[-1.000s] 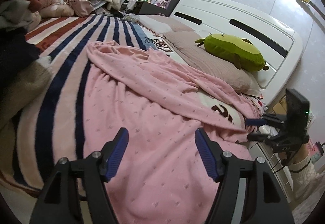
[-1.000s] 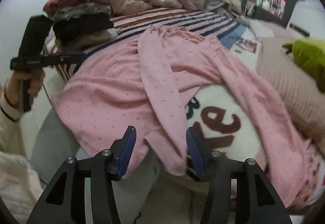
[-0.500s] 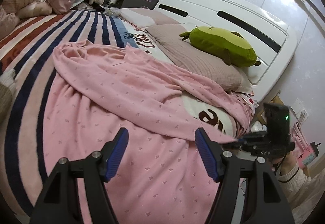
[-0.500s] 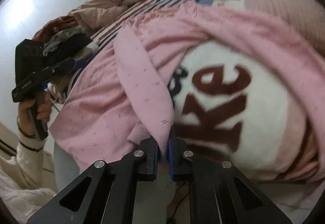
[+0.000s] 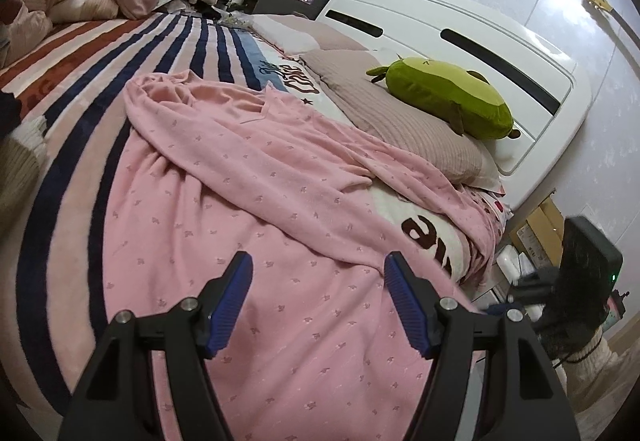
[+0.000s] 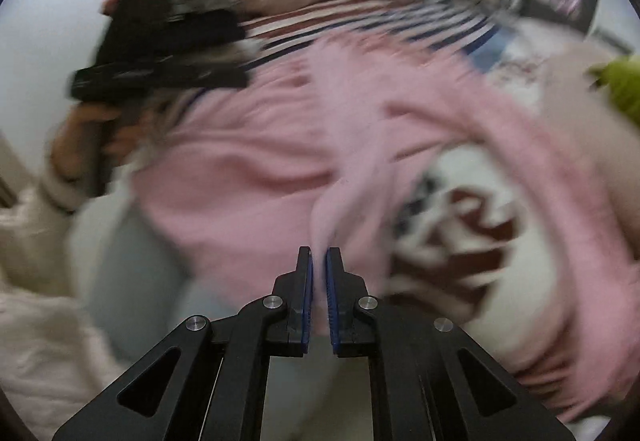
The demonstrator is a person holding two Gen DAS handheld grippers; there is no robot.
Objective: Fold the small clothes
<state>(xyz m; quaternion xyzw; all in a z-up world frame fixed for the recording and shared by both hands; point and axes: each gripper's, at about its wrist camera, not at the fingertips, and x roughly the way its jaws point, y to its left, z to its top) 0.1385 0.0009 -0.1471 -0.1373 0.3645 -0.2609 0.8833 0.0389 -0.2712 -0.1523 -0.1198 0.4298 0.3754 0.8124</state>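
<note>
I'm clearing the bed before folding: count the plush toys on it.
1: a green plush toy lying on the beige pillow by the white headboard. More could be hidden in the clothes heap at the far side.

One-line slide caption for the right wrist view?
Right gripper shut on a pink garment sleeve end at the bed edge, motion-blurred.

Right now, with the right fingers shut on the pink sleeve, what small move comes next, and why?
Probably draw the right gripper across the pink garment, laying the pinched sleeve over the body. The left gripper hangs open above the hem, gripping nothing, and the sleeve trails off the bed edge.
</note>
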